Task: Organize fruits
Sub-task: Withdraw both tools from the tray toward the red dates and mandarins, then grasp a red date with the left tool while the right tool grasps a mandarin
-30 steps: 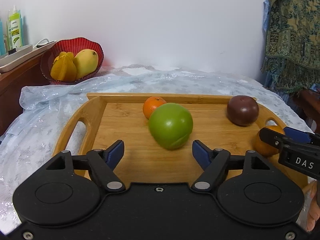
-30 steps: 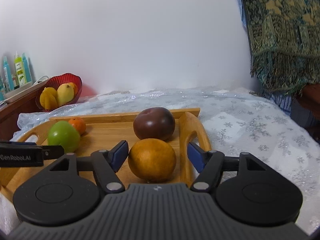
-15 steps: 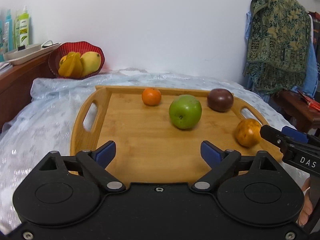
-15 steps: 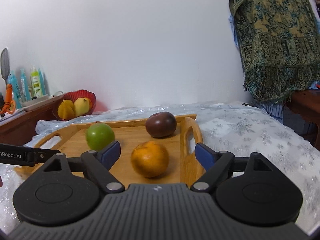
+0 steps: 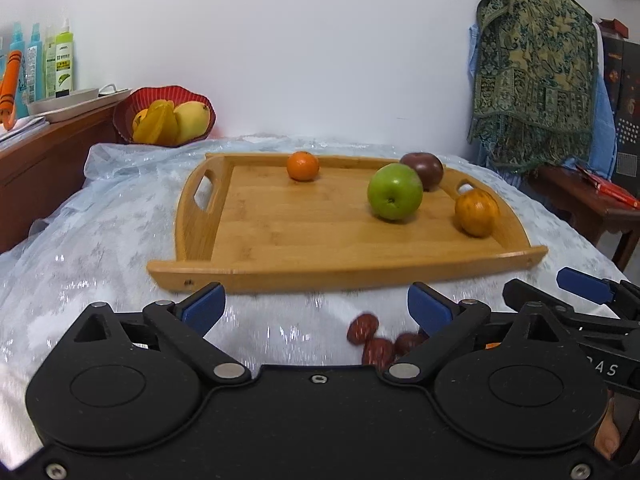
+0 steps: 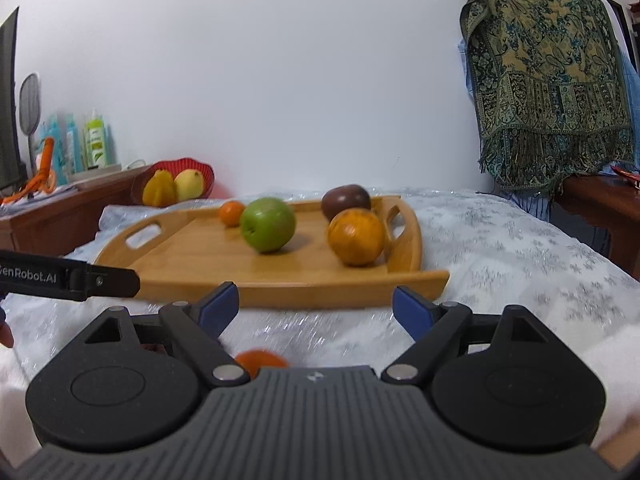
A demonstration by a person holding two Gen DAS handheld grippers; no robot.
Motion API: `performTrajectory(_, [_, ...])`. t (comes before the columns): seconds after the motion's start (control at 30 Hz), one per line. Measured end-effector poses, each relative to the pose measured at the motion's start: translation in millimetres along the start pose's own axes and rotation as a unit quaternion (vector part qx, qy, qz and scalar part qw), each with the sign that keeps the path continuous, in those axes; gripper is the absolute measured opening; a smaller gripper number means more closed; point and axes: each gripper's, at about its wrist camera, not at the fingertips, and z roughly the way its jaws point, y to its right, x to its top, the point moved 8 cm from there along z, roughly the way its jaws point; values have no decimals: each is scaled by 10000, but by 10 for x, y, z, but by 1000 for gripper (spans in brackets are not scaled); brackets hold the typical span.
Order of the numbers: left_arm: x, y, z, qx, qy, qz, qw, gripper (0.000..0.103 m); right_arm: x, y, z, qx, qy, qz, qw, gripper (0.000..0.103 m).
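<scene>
Two wrist views of one scene. The left wrist view alone shows a cluster of red dates on the snowflake-patterned cloth just before the left gripper, beside its right finger; the right wrist view alone shows a small orange fruit, blurred, low between the fingers of the right gripper and partly hidden by its body. Left gripper: jaws opening, fingers wide apart, nothing pressed between them. Right gripper: fingers wide apart, gripping nothing. Both grippers sit short of the near rim of the wooden tray, with a band of bare cloth between fingers and rim. The tray has cut-out handles at its left and right ends; its left and near floor is unoccupied. On the tray: a green apple right of centre, a dark purple fruit behind it near the far right corner, an orange beside the right handle, and a small tangerine against the far rim. A red bowl at the far left, off the tray, holds a mango and yellow starfruit.
</scene>
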Motion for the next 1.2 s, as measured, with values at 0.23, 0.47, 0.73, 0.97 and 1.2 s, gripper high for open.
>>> performTrajectory(0.23, [-214,56,-83,-92,-149,94,9998,96,-100,-58,-97,-168,-20,14,9999,92])
performTrajectory(0.47, [-286,139,-140,-142,-182,274,9994,59,-159,-22,-141,-362,-75,33,9993,88])
performTrajectory(0.73, [-348,248,-132,-411,-392,329,9978,30,-253,-157,-175,-220,-220,-174,9994,66])
performTrajectory(0.97, [-356,284,-70,-383,-356,326,9981,24,-292,-272,-198,-139,-216,-391,9989,64])
performTrajectory(1.2, [-389,328,25,-328,-330,403,9981,23,-308,-239,-172,-243,-285,-383,9986,60])
